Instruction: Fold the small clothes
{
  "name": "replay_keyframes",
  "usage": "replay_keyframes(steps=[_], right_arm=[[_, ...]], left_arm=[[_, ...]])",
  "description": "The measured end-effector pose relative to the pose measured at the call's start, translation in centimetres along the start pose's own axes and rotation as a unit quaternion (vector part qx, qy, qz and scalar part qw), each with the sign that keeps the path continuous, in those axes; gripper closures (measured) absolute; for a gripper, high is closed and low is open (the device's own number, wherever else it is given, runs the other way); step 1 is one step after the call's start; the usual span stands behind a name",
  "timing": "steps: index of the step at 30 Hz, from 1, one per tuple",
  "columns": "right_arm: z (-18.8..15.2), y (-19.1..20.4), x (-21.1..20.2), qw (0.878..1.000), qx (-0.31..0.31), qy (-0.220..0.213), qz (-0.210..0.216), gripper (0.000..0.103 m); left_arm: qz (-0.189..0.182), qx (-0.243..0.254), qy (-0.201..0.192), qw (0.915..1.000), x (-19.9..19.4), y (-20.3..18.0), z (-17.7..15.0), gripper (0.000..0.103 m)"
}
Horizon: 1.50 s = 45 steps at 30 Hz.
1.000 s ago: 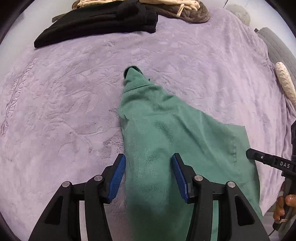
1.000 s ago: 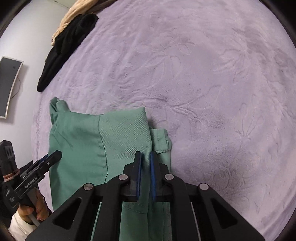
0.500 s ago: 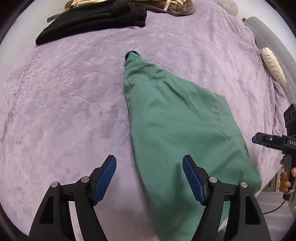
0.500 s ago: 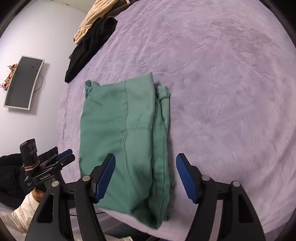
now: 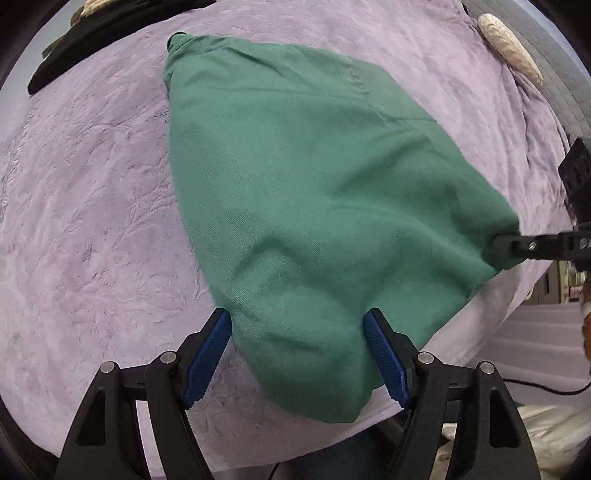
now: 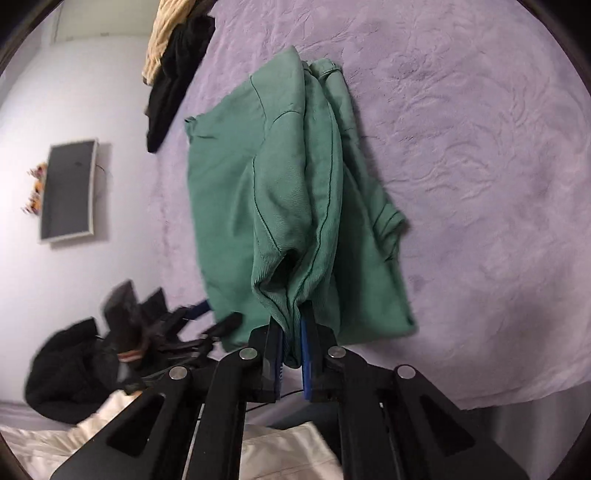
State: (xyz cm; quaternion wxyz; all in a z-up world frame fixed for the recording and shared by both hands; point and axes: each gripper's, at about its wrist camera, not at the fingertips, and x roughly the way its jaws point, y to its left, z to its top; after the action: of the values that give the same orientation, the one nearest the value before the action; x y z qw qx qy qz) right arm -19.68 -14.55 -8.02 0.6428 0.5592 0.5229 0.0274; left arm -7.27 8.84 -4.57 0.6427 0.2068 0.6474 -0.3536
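A green garment lies folded lengthwise on the lilac blanket. Its near end hangs toward the bed's edge. My left gripper stands open and points down, with the garment's near end between its blue pads, which do not clamp it. My right gripper is shut on a bunched corner of the green garment and holds that corner raised off the blanket. In the left wrist view the right gripper shows at the cloth's right corner. The left gripper is blurred in the right wrist view.
Black clothes and a beige garment lie at the bed's far side. A cream cushion sits at the far right. A monitor hangs on the wall. A black jacket and white cloth lie below the bed's near edge.
The right gripper let go, opened wide, then closed on the garment's near corner and lifted it. The left gripper opened wider and drew back toward the bed's near edge.
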Motion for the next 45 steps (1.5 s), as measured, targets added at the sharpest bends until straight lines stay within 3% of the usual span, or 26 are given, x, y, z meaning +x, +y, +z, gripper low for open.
replay_keyframes(steps=[4,6,9,11,12,14,16,19,22,25,27,31,45], right_arm=[[-0.7,-4.8,0.1,0.995,0.096,-0.015,-0.009,0.095],[-0.9,-8.3,1.1,0.99,0.135,-0.009,-0.026,0.095],[-1.8,-10.8,1.5,0.984,0.176,-0.015,-0.003,0.097],[-2.1,-10.0,0.7,0.987,0.16,-0.016,-0.018,0.092],[-2.0,-8.8,0.2,0.99,0.13,-0.011,-0.05,0.084],[-1.9,-5.9,-0.6,0.993,0.057,-0.009,-0.107,0.084],[-1.7,-2.8,-1.6,0.991,-0.009,-0.022,-0.133,0.084],[-1.0,1.8,-1.9,0.987,-0.088,-0.042,-0.127,0.084],[-0.1,4.1,0.2,0.983,-0.124,-0.025,-0.136,0.084],[0.4,3.6,3.2,0.975,-0.123,-0.001,-0.185,0.084],[0.8,0.8,5.0,0.975,-0.079,0.018,-0.206,0.088],[0.7,-0.2,4.8,0.98,-0.053,0.014,-0.19,0.089],[0.9,1.1,5.0,0.974,-0.069,0.023,-0.214,0.088]], left_arm=[[-0.031,-0.02,0.011,0.9993,1.0,2.2,-1.3,0.026],[-0.035,-0.023,0.011,0.9991,1.5,2.7,-1.6,0.018],[-0.033,-0.006,0.011,0.9994,2.1,2.4,-2.0,0.016],[-0.023,0.008,0.007,0.9997,2.1,2.2,-2.2,0.016],[-0.021,0.009,0.003,0.9997,1.9,2.2,-2.4,0.016],[-0.025,-0.001,0.003,0.9997,1.7,2.5,-2.4,0.016],[-0.027,-0.007,0.002,0.9996,1.5,2.9,-2.5,0.016],[-0.022,-0.008,0.0,0.9997,1.4,3.0,-2.5,0.016],[-0.017,-0.012,0.0,0.9998,1.4,2.9,-2.8,0.016],[-0.014,-0.024,0.003,0.9996,1.5,2.6,-2.7,0.016],[-0.008,-0.03,0.006,0.9995,1.3,2.5,-2.7,0.016],[0.006,-0.035,0.004,0.9994,0.9,1.9,-2.6,0.016],[0.052,-0.038,-0.01,0.9979,-1.4,1.6,-1.6,0.016]])
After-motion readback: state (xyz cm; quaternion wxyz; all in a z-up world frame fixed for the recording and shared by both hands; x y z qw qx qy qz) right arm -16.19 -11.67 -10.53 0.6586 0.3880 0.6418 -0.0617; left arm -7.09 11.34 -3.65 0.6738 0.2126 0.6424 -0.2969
